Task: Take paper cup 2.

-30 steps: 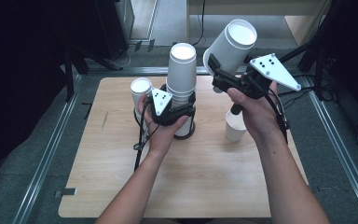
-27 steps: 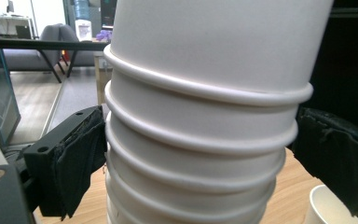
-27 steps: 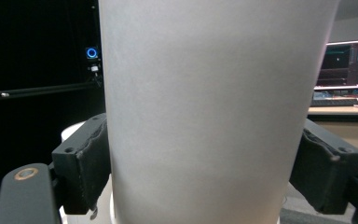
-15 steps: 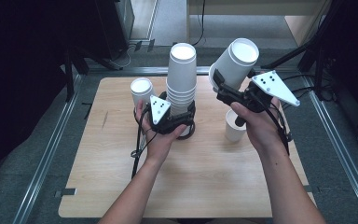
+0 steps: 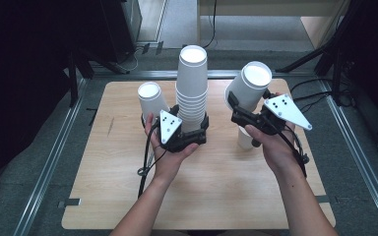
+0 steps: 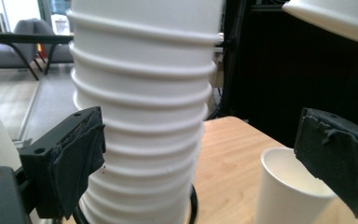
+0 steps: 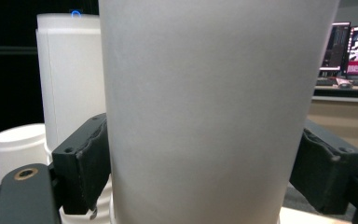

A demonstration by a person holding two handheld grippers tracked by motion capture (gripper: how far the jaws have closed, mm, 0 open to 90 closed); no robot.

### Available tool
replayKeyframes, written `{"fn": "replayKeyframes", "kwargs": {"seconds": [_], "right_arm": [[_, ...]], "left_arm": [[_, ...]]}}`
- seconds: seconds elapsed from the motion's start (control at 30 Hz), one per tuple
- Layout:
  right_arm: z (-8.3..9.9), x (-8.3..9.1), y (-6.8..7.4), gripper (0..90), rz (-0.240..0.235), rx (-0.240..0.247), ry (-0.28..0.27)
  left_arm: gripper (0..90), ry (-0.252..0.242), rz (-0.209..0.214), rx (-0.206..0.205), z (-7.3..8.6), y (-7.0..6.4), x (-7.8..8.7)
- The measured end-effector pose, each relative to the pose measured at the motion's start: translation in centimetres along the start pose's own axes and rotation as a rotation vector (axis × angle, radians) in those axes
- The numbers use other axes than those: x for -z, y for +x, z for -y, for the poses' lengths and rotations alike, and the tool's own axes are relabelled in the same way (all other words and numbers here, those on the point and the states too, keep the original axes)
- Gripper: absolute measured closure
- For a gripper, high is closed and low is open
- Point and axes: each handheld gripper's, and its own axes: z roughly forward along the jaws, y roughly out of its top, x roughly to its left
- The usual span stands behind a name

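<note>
A tall stack of white paper cups [image 5: 192, 93] stands mid-table. My left gripper [image 5: 191, 132] is open around its base: in the left gripper view one pad [image 6: 77, 158] touches the stack [image 6: 144, 116] while the other pad [image 6: 340, 158] stands well clear of it. My right gripper [image 5: 240, 109] is shut on a single white cup [image 5: 250, 86], held tilted above the table to the right of the stack. In the right gripper view both pads press the cup [image 7: 214, 107].
A lone upright cup [image 5: 150, 98] stands left of the stack. Another upright cup [image 5: 246, 138] sits on the wooden table [image 5: 216, 196] under my right hand, also seen in the left gripper view [image 6: 289, 191]. Cables trail off the table's right side.
My right gripper has brought its cup down and nearer, from high behind the stack to beside it. The stack and left gripper have hardly moved.
</note>
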Motion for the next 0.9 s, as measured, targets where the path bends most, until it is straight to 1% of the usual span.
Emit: {"fn": "replayKeyframes", "kwargs": {"seconds": [0.07,0.17,0.33,0.43,0.47,0.53,0.67,0.77,0.8,0.83,0.87,0.9], "right_arm": [[0.7,0.3,-0.1,16.1,0.001,-0.004,0.007],[1.7,0.7,0.0,16.1,0.005,0.0,0.021],[3.4,1.4,0.1,16.1,0.007,-0.003,0.041],[3.8,1.8,0.1,16.1,0.012,-0.012,0.047],[4.3,2.2,0.2,16.1,0.011,-0.01,0.047],[4.6,2.6,0.4,16.1,0.013,0.005,0.05],[5.5,3.4,0.8,16.1,0.019,0.04,0.057],[6.4,3.9,1.0,16.1,0.025,0.067,0.072],[6.4,3.9,1.0,16.1,0.025,0.067,0.072],[6.8,4.1,1.1,16.0,0.028,0.081,0.077],[7.5,4.3,1.2,15.9,0.03,0.103,0.097],[7.9,4.4,1.3,15.8,0.032,0.115,0.108]], "left_arm": [[2.2,0.012,0.009,-0.001,0.5,-0.2,0.4],[2.2,0.018,0.017,0.015,1.2,-0.3,1.0],[2.2,0.034,0.021,0.021,2.0,-0.2,1.9],[2.2,0.04,0.019,0.013,2.3,-0.1,2.2],[2.2,0.052,0.014,-0.006,2.7,-0.1,2.5],[2.2,0.062,0.017,-0.001,3.1,0.0,2.9],[2.2,0.083,0.029,-0.008,3.8,-0.1,3.6],[2.3,0.097,0.039,-0.016,3.9,-0.1,3.9],[2.2,0.097,0.039,-0.016,3.9,-0.1,3.9],[2.2,0.101,0.04,-0.024,3.9,-0.1,4.0],[2.2,0.112,0.04,-0.029,4.1,-0.1,4.1],[2.2,0.112,0.04,-0.029,4.1,-0.1,4.1]]}}
